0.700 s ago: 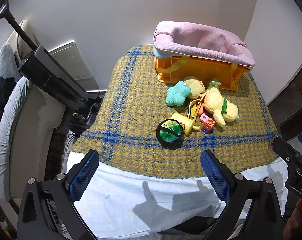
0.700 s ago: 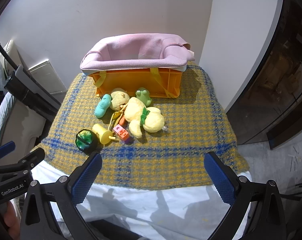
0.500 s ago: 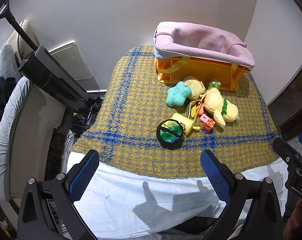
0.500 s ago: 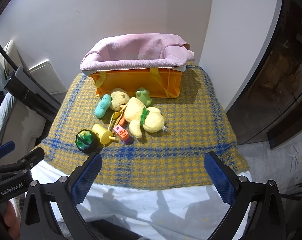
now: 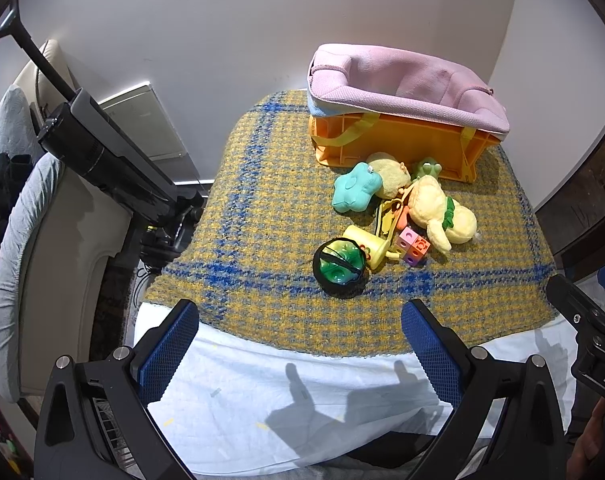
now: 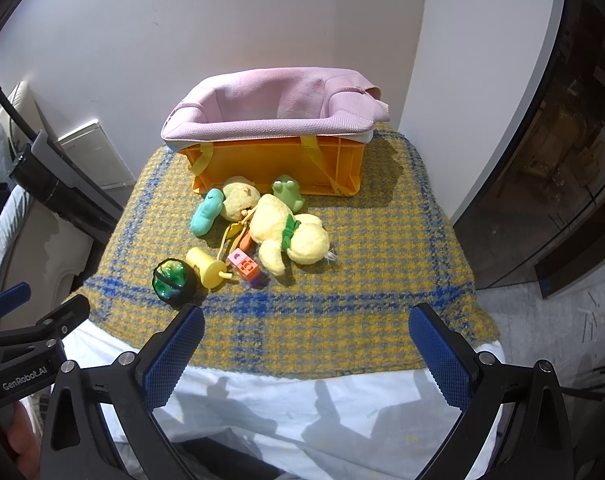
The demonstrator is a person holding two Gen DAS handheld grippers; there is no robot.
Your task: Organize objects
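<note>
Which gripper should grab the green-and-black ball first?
Left. The green-and-black ball lies almost centered ahead of the open left gripper; from the right gripper it sits off toward the left.

Both wrist cameras are looking forward and down from the near edge of the plaid cloth (image 5: 262,184). The left view is placing the crate (image 5: 398,144) and toys (image 5: 386,224) upper right; the right view is centring them (image 6: 258,236). Each is catching the other gripper at its frame edge.
</note>
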